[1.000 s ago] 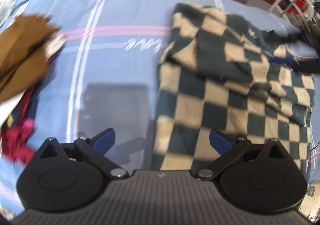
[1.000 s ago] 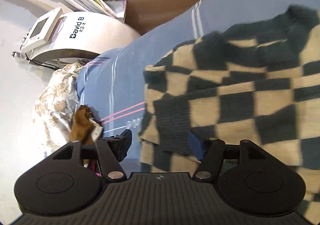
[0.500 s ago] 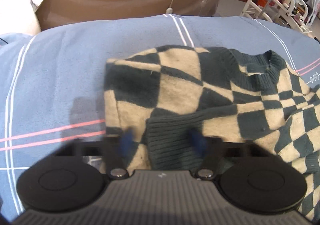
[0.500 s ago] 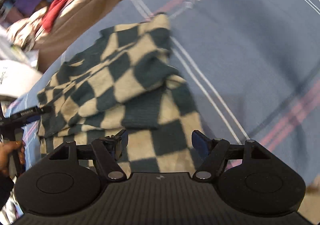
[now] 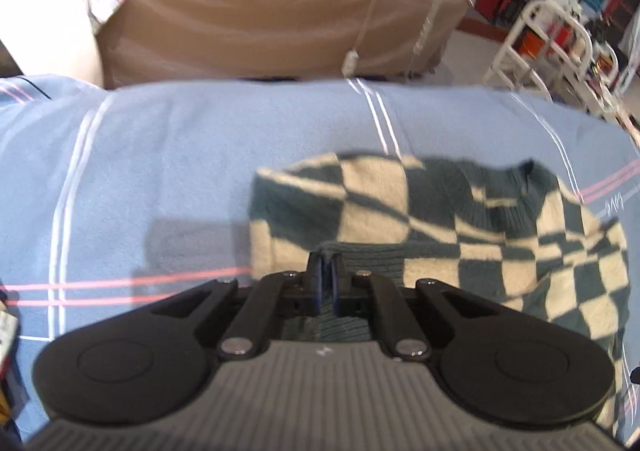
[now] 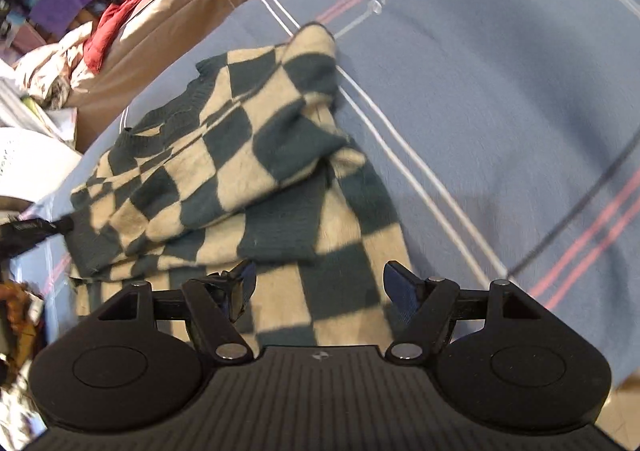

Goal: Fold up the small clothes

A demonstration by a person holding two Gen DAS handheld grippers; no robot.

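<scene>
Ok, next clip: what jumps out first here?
The checkered sweater, dark green and cream, lies half folded on the blue striped bedspread. The left tongs have just closed on its ribbed edge, while the right tongs hover open over its near end.

Left gripper (image 5: pixel 325 278) jaws pinched on checkered sweater (image 5: pixel 472 235) cuff

Checkered sweater (image 5: pixel 420 219) (image 6: pixel 240 179): dark green and cream knit, ribbed collar and cuff, partly folded with sleeve laid across body, lying rumpled on blue striped bedsheet (image 5: pixel 180 155) (image 6: pixel 500 91).
</scene>
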